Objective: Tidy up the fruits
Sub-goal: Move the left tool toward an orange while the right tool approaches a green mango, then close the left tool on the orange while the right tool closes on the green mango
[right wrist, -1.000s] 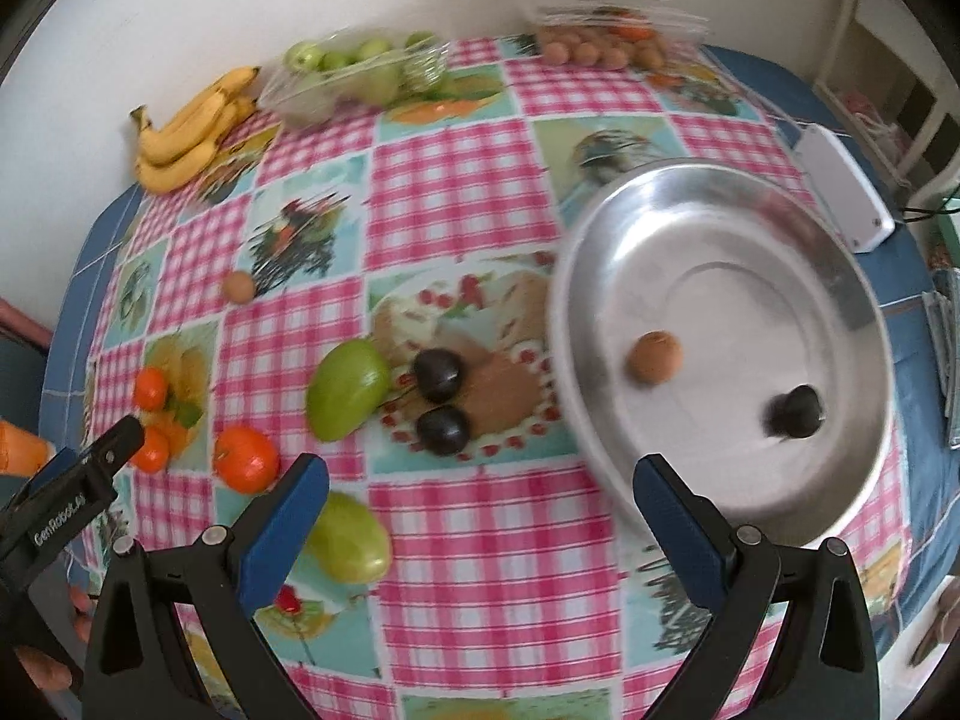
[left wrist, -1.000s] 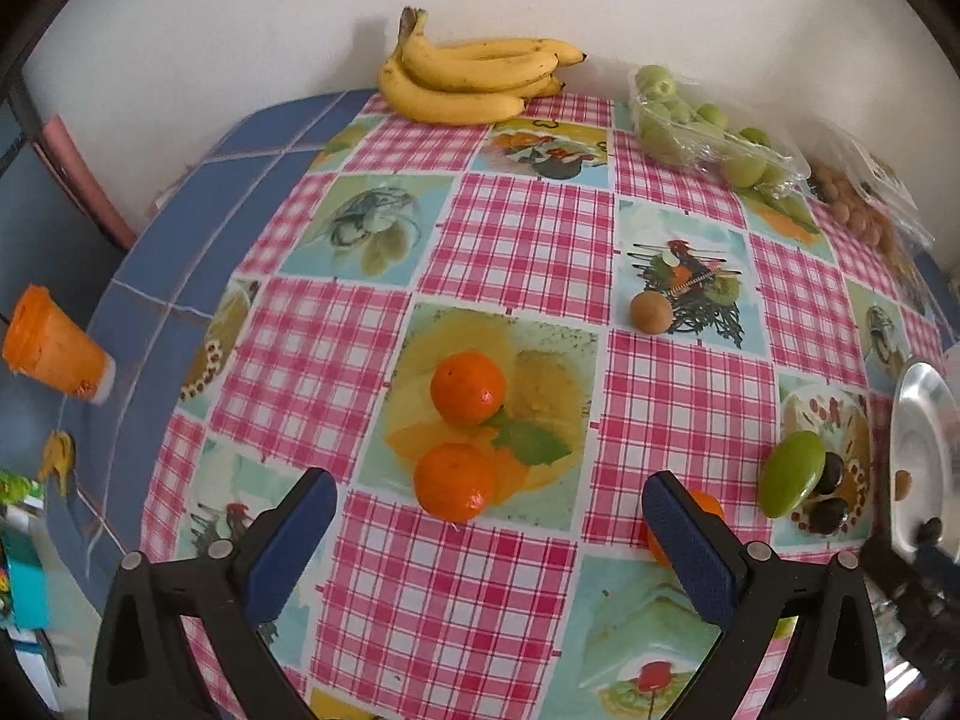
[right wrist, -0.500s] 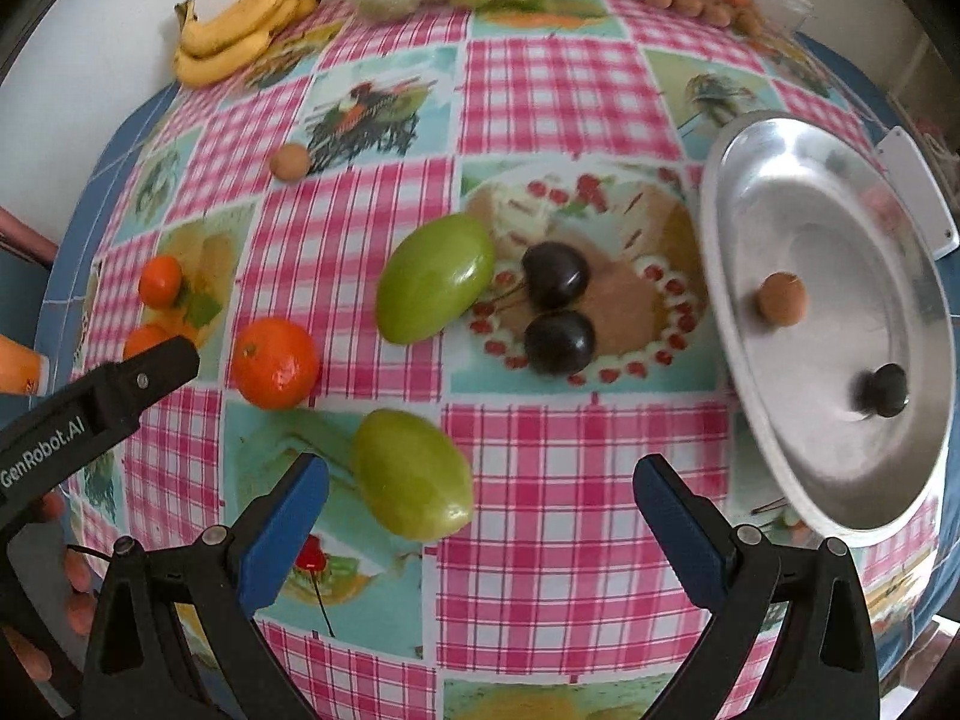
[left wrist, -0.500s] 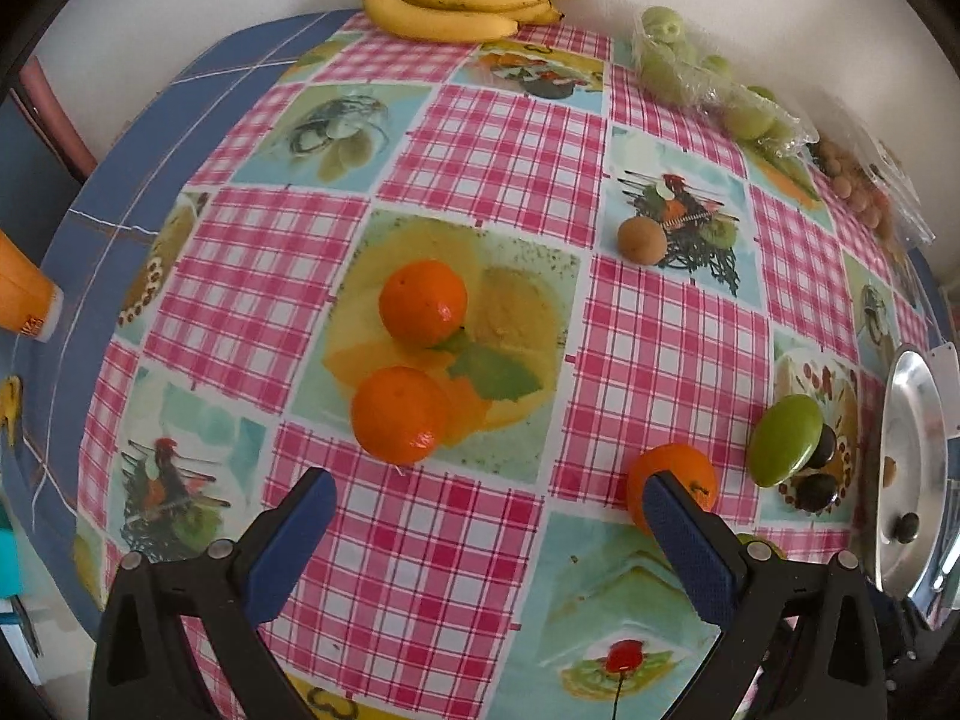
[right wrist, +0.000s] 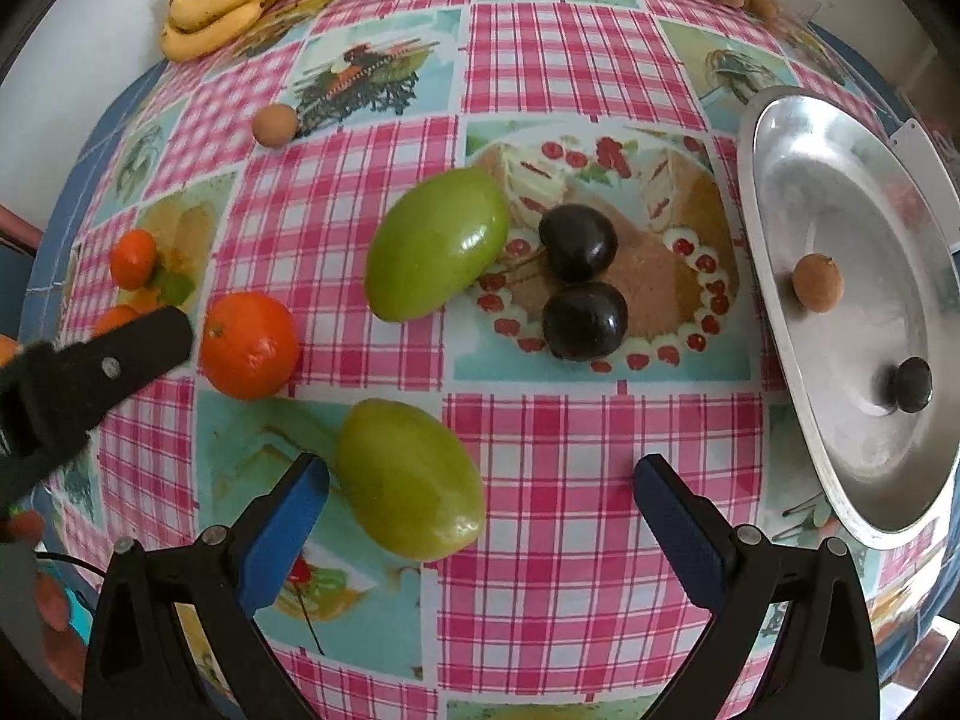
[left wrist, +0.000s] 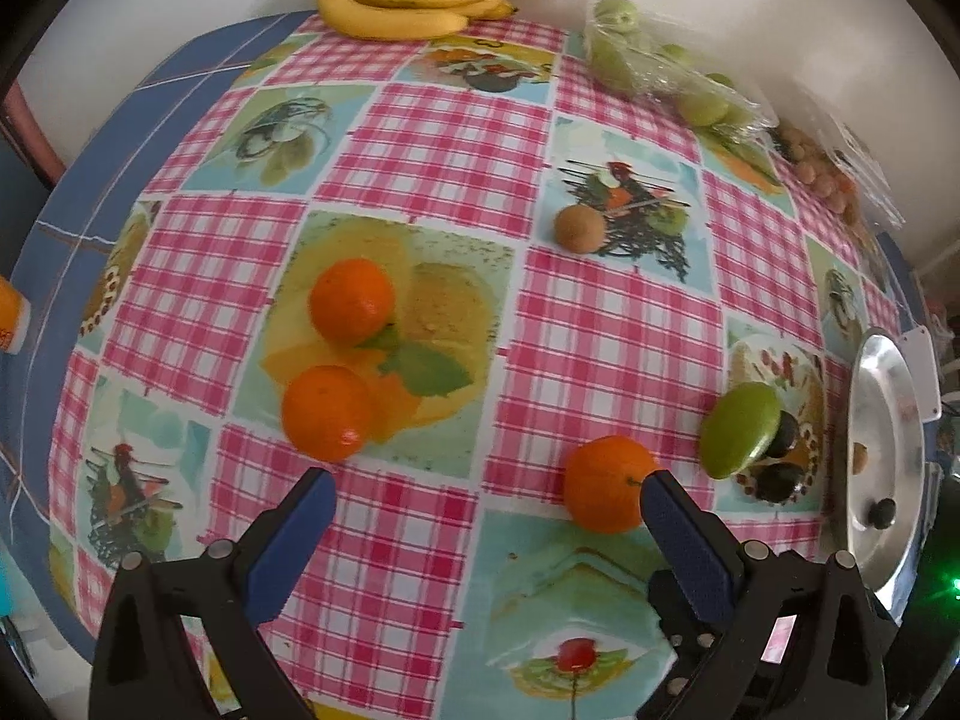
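Both hand-held grippers are wide apart and hold nothing. The right hand-held gripper [right wrist: 480, 504] hangs by a green fruit [right wrist: 410, 478] at lower middle. Next it should close on it.

left hand-held gripper [left wrist: 483, 504] nearer orange [left wrist: 606, 483] (jaws wide), right hand-held gripper [right wrist: 480, 480] lower

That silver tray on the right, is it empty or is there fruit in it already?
Not empty. The silver tray holds two small pieces: a round brown fruit and a dark cherry. The rest is bare metal.
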`<action>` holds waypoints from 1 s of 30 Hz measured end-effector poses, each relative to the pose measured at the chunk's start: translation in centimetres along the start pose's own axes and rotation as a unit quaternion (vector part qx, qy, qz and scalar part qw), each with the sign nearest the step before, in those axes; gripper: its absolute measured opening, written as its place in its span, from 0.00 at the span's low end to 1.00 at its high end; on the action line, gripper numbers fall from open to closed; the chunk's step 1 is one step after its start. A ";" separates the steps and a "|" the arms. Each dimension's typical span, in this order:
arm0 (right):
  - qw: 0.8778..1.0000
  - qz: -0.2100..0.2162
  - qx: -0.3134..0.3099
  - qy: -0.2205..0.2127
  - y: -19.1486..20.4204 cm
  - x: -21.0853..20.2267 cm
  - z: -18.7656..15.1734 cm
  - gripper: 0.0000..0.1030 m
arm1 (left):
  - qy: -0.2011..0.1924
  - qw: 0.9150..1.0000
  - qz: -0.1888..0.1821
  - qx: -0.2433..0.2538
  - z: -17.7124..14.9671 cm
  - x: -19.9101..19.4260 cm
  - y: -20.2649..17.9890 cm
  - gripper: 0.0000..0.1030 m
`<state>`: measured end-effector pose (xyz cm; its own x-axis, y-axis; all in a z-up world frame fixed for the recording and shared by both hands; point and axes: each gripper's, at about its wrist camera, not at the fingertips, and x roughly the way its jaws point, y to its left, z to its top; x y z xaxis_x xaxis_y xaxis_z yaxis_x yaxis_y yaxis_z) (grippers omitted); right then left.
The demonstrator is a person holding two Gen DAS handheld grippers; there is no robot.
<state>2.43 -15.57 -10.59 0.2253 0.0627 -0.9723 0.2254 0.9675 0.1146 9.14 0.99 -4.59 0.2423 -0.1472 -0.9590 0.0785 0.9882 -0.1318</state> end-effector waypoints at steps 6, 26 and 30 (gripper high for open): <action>0.999 -0.002 -0.032 -0.006 1.1 -0.2 0.2 0.97 | -0.005 1.000 -0.011 0.024 0.2 0.5 -1.9 0.94; 0.999 0.029 -0.029 -0.018 0.9 -0.8 1.0 0.44 | 0.018 0.998 -0.051 0.042 0.3 2.5 -4.1 0.53; 0.999 0.029 -0.029 -0.019 0.6 -1.1 0.5 0.44 | 0.022 0.997 -0.061 0.038 0.4 2.8 -4.0 0.43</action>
<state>2.80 -15.14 -9.32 0.2728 0.1117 -0.9556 0.1558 0.9750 0.1584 9.85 -3.37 -6.67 0.1845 -0.2628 -0.9470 0.1777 0.9566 -0.2308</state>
